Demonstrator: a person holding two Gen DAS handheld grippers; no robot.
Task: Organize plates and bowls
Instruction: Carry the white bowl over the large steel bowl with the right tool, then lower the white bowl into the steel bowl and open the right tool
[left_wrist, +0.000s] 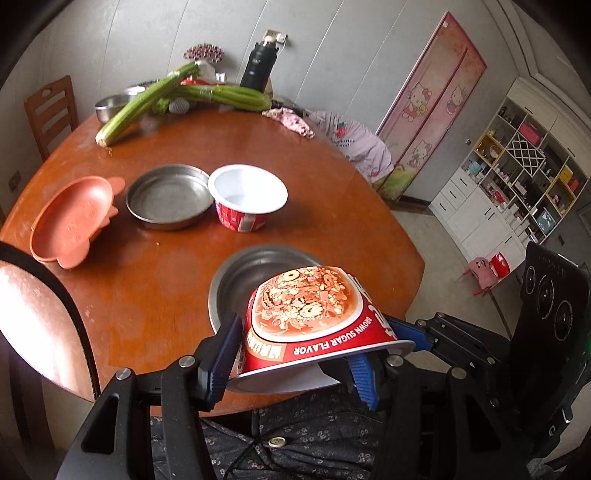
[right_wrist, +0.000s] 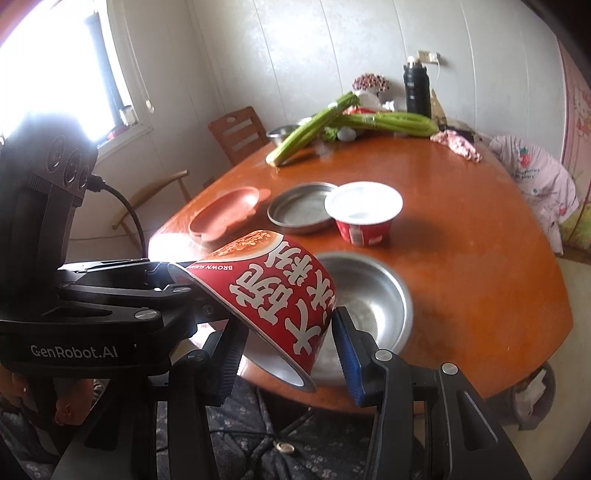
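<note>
A red paper bowl (left_wrist: 314, 317) printed "BROWN SUGAR FLAVOR" hangs tilted, mouth toward me, above a steel bowl (left_wrist: 243, 280) at the table's near edge. My left gripper (left_wrist: 291, 365) is shut on its rim. In the right wrist view the same red bowl (right_wrist: 280, 299) sits between the spread fingers of my right gripper (right_wrist: 288, 354), which is open around it, over the steel bowl (right_wrist: 373, 302). Farther back stand a second red paper bowl (left_wrist: 247, 199), a flat steel plate (left_wrist: 166, 195) and an orange plastic plate (left_wrist: 74, 221).
The round wooden table (left_wrist: 332, 177) carries celery stalks (left_wrist: 155, 99), a small steel bowl (left_wrist: 110, 107), a black flask (left_wrist: 258, 66) and a cloth (left_wrist: 291, 120) at its far side. A wooden chair (left_wrist: 51, 110) stands at the left, shelves (left_wrist: 517, 173) at the right.
</note>
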